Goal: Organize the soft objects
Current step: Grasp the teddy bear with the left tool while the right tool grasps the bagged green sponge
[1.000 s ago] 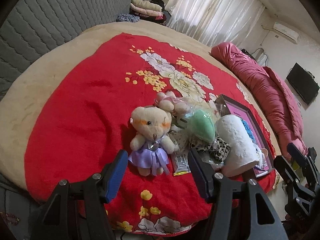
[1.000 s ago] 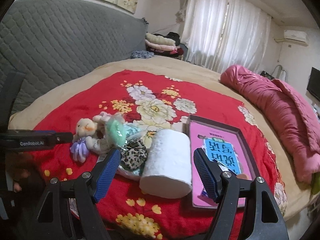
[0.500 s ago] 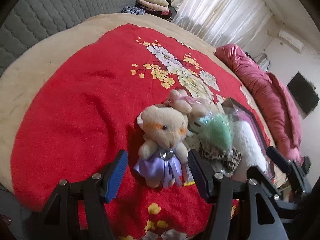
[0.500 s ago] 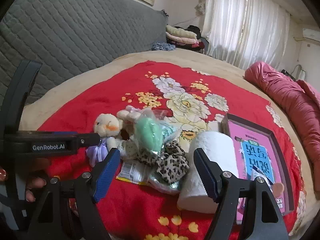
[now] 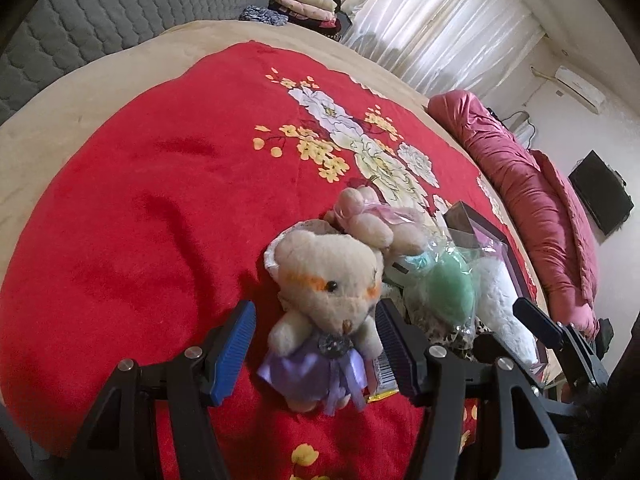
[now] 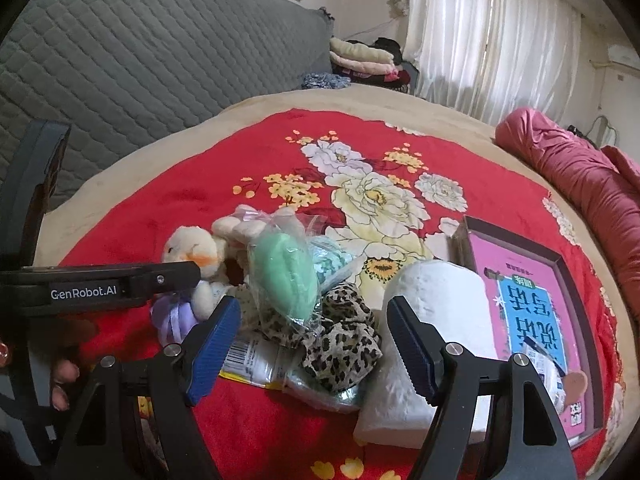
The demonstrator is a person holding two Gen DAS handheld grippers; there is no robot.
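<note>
Cream teddy bear (image 5: 332, 292) w/ lilac dress, green plush in bag (image 6: 286, 280), leopard fabric (image 6: 340, 344), heaped on red blanket (image 5: 160, 200).

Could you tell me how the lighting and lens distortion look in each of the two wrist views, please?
Left wrist: fisheye bulges the red blanket; black vignette in the corners; the curtain glares white. Right wrist: the same bulge; the backlit curtain is overexposed; the leopard-print fabric stays sharp.

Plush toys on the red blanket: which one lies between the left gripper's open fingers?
The cream teddy bear in the purple dress. The pink-bowed plush lies farther away, behind the bear's head, outside the left gripper.
</note>
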